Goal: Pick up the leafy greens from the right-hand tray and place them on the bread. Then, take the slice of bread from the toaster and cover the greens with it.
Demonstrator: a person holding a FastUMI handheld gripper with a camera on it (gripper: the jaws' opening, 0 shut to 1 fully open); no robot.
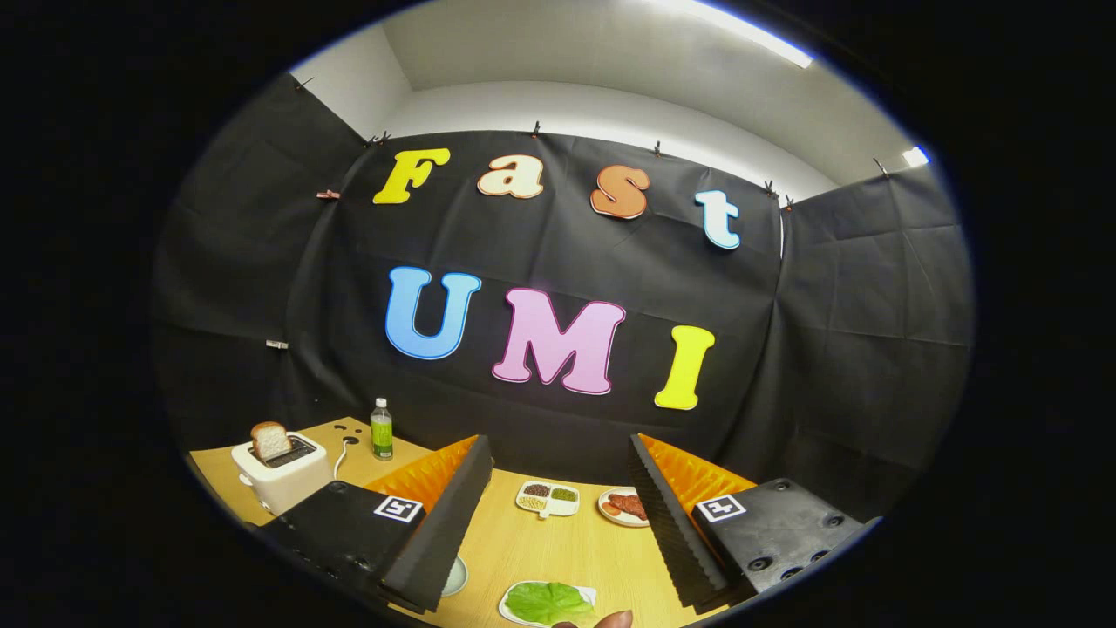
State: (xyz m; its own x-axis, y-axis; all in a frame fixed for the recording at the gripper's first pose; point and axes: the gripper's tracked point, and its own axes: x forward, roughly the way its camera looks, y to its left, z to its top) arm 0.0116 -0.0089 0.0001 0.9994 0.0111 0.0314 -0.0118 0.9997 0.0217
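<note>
Fiducial markers: I see a small white square tag with a black block pattern (398, 508) on the top of the left finger's housing, and a matching tag (720, 507) on the right finger's housing; they are coded patterns, and I read no words in them.
Bottle label: the clear plastic bottle with a white cap and green label (381, 430) on the wooden table is too small for me to read.
Toaster: I make out no brand on the white toaster (281, 472).
</note>
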